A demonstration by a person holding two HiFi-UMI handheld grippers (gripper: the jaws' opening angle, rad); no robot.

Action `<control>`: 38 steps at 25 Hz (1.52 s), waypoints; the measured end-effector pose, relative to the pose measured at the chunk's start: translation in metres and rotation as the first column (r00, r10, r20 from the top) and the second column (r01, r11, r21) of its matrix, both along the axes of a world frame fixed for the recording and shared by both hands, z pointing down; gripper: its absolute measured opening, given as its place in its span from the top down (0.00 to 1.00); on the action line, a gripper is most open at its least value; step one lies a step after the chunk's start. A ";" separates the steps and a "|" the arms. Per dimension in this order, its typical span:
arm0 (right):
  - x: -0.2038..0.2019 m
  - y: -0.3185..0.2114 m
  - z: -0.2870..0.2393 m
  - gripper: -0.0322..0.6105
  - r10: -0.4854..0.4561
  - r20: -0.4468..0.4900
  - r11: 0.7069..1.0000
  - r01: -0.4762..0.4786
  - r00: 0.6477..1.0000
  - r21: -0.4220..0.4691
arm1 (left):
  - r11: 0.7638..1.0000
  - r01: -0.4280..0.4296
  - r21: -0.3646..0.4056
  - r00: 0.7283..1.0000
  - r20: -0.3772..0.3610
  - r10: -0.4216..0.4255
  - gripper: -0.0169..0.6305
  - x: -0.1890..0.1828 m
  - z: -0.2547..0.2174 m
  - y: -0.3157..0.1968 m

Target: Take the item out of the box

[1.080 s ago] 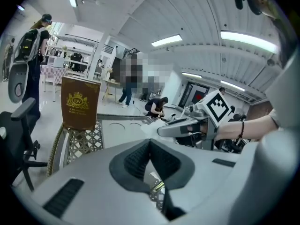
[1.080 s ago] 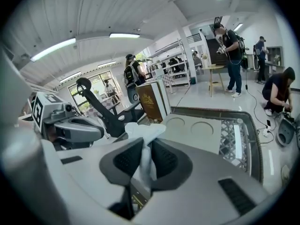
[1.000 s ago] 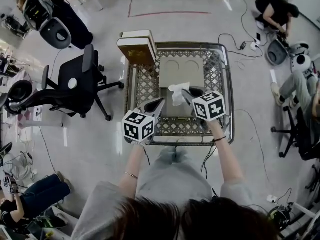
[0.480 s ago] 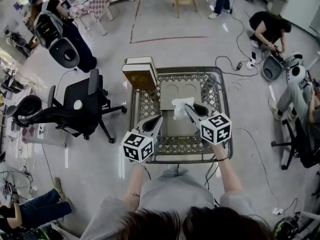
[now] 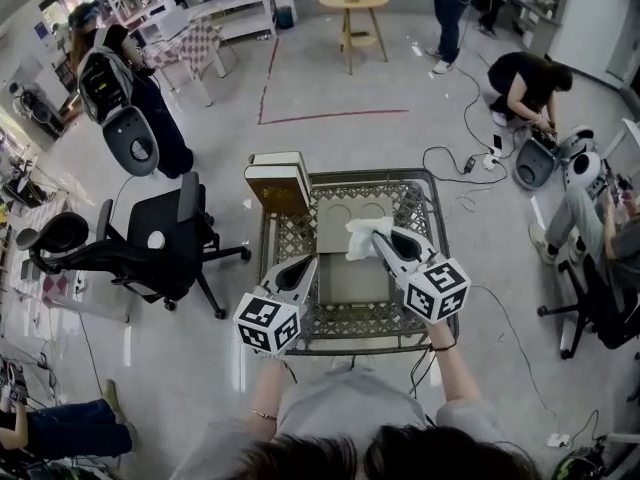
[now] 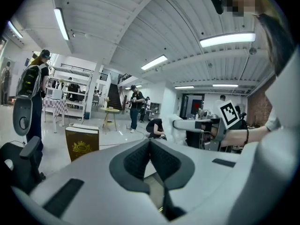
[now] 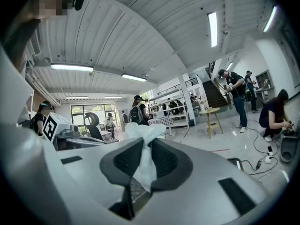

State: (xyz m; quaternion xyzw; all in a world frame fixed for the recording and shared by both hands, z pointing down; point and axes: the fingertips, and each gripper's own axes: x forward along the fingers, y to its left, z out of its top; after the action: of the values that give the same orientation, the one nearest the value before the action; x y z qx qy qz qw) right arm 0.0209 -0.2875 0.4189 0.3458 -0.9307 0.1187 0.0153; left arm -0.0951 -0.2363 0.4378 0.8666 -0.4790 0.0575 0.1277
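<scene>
Both grippers are standing higher than a second ago, and the tissue is travelling up with the right one. Right gripper [image 5: 386, 236]: we are pinching a crumpled white tissue [image 5: 362, 236] at its tips, seemingly clear of the flat beige cardboard box [image 5: 352, 273] lying beneath. Left gripper [image 5: 308, 264]: jaws pressing together, carrying nothing. Remaining: setting the tissue aside. Surface: grey metal lattice table [image 5: 285, 218] under both grippers. Room: pale glossy floor [image 5: 330, 78], black office chair [image 5: 150, 233] left of the left gripper, people [image 5: 525, 78] working beyond.

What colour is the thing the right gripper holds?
White: a crumpled tissue, clearest in the right gripper view.
</scene>
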 end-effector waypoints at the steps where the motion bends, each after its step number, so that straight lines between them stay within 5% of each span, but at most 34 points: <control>1: 0.001 0.001 -0.006 0.84 0.003 0.003 1.000 -0.003 1.000 0.017 | 1.000 0.001 0.015 1.000 -0.003 -0.001 0.95 -0.001 -0.007 0.001; 14: 0.022 0.013 -0.067 0.84 0.036 0.039 0.984 -0.043 0.999 0.173 | 0.980 -0.011 0.199 1.000 -0.021 0.015 0.95 0.000 -0.079 -0.003; 25: 0.028 0.018 -0.095 0.84 0.066 0.026 0.952 -0.071 0.997 0.299 | 0.960 0.001 0.281 1.000 -0.022 0.006 0.95 -0.008 -0.099 -0.002; 38: 0.027 0.020 -0.097 0.84 0.081 0.005 0.943 -0.078 0.997 0.324 | 0.946 -0.002 0.324 1.000 -0.003 0.004 0.95 -0.008 -0.110 0.001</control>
State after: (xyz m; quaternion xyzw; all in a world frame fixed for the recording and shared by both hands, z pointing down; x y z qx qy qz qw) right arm 0.0478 -0.2670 0.3215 0.3813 -0.9227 -0.0367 -0.0429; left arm -0.1032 -0.2354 0.3281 0.8766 -0.4804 -0.0235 -0.0157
